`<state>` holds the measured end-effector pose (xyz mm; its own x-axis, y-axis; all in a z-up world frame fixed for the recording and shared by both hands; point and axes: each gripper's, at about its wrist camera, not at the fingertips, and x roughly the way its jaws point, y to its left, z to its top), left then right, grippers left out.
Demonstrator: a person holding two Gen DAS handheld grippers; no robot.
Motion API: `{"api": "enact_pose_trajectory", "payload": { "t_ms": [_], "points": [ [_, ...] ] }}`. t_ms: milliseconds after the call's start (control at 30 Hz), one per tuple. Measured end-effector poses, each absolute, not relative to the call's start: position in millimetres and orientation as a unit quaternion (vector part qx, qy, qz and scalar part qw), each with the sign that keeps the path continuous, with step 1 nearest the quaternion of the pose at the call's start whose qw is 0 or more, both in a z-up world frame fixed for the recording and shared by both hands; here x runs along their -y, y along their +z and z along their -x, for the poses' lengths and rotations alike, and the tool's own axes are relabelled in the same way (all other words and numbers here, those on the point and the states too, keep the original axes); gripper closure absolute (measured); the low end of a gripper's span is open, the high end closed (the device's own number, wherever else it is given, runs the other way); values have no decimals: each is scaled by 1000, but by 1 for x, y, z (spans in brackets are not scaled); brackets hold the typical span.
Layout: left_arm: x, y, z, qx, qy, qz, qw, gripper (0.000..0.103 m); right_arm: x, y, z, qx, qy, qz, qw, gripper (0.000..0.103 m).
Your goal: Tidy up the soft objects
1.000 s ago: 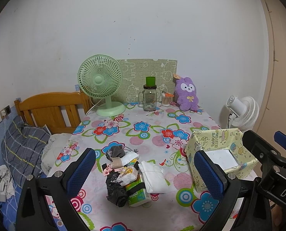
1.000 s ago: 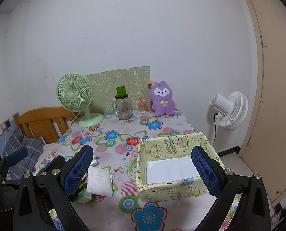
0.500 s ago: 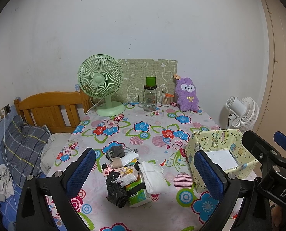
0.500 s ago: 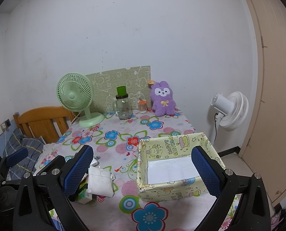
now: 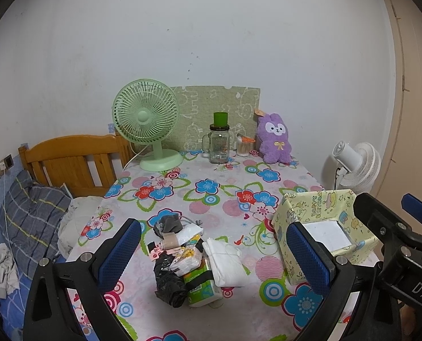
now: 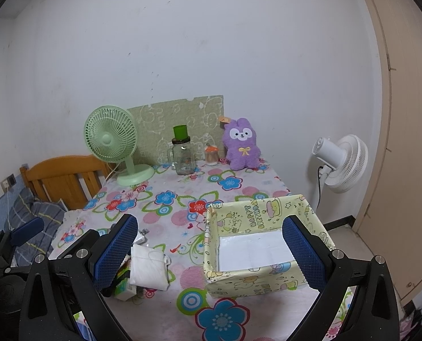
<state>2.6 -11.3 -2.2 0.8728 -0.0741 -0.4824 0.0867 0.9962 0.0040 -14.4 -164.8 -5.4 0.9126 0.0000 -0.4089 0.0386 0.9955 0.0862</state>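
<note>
While the pile of soft things (image 5: 188,258) sits heaped at the table's near edge, left of the empty paper box (image 6: 265,244), I'm hovering my left gripper (image 5: 215,258) and right gripper (image 6: 211,251), fingers wide, holding nothing, ready to pick.

Two fans (image 5: 146,119) (image 5: 356,166) — one box (image 5: 304,207) — one plush (image 5: 274,137)

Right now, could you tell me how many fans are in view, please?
2. A green desk fan stands at the table's far left by the wall; a white fan stands on the floor beyond the table's right edge. None appears hidden.
</note>
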Motion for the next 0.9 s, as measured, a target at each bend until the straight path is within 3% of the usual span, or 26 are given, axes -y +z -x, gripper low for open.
{"api": "enact_pose_trajectory", "payload": {
  "t_ms": [900],
  "points": [
    [-18, -44, -29, -270, -21, -4, 963, 3, 135, -44, -20, -247, 9, -46, 968, 0]
  ]
}}
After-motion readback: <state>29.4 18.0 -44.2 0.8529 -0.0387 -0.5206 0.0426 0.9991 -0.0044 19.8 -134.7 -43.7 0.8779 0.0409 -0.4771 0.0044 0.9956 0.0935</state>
